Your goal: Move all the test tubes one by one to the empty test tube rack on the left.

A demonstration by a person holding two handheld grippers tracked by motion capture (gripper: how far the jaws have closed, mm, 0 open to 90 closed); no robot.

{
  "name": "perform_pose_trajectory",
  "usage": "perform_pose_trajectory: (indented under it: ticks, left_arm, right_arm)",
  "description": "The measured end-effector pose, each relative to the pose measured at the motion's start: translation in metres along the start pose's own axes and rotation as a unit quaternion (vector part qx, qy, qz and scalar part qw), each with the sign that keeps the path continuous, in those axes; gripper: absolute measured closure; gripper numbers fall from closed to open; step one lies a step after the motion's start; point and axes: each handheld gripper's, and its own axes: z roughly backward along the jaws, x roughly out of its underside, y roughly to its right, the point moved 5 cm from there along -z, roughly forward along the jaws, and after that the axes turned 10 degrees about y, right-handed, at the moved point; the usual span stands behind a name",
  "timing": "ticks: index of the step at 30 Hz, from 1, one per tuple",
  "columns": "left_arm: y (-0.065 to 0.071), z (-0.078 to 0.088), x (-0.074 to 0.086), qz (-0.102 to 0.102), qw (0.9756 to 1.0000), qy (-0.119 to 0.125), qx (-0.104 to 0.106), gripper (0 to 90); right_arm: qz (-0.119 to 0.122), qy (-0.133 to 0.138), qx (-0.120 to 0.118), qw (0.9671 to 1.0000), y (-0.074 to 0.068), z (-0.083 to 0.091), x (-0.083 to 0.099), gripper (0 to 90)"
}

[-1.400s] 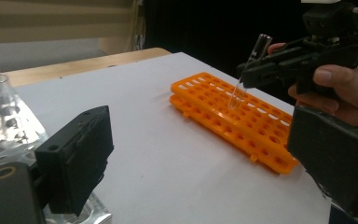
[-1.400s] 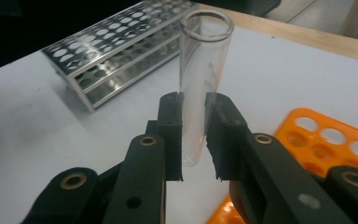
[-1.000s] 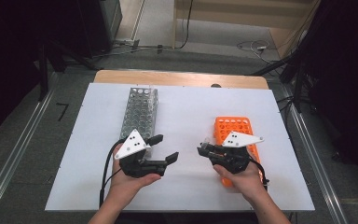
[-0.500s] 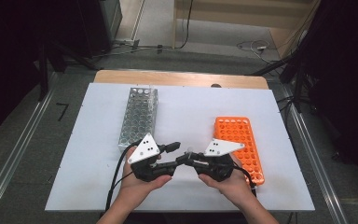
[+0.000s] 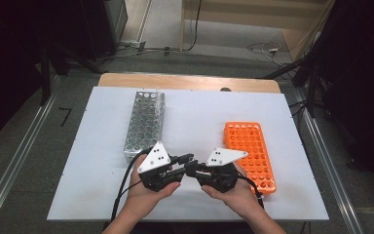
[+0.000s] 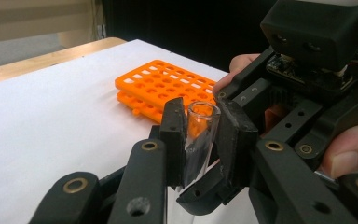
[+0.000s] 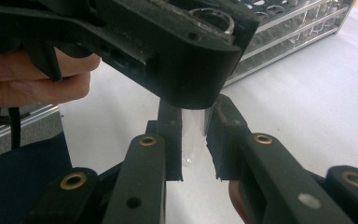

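Note:
A clear glass test tube (image 6: 199, 140) stands upright between my two grippers near the front middle of the white table (image 5: 199, 112). My left gripper (image 6: 201, 110) has just been closing, and its pads now press on the tube just below its open rim. Lower down, my right gripper (image 7: 195, 116) is shut on the same tube (image 7: 191, 140). In the high view the left gripper (image 5: 186, 158) and the right gripper (image 5: 191, 168) meet tip to tip, each in one of the person's hands.
A metal wire rack (image 5: 145, 124) lies at the left, with several tubes in it in the right gripper view (image 7: 298, 28). An orange plastic rack (image 5: 251, 148) lies at the right, close behind the right hand.
The right gripper moved left from over the orange rack to the table's middle. The left gripper turned to meet it and its jaws closed.

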Motion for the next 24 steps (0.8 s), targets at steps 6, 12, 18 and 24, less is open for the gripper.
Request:
perform_pose_trajectory:
  ticks: [6, 12, 18, 24]
  left_arm:
    - [0.000, -0.001, 0.001, -0.002, 0.9999, 0.001, -0.012, 75.4]
    - [-0.001, -0.001, 0.002, -0.001, 0.9999, 0.000, -0.016, 76.0]
    - [-0.006, 0.002, 0.000, 0.011, 0.9998, 0.005, -0.017, 76.1]
    - [-0.012, 0.005, -0.001, 0.012, 0.9997, 0.004, -0.022, 76.1]
  right_arm:
    - [-0.007, -0.002, 0.007, 0.9999, 0.001, 0.000, 0.001, 74.0]
    - [-0.009, -0.002, 0.007, 0.9999, 0.001, -0.001, 0.002, 73.9]
    - [-0.006, 0.001, 0.001, 1.0000, 0.004, 0.000, 0.004, 66.6]
    - [-0.013, 0.010, -0.017, 0.9997, 0.013, 0.007, 0.010, 44.8]
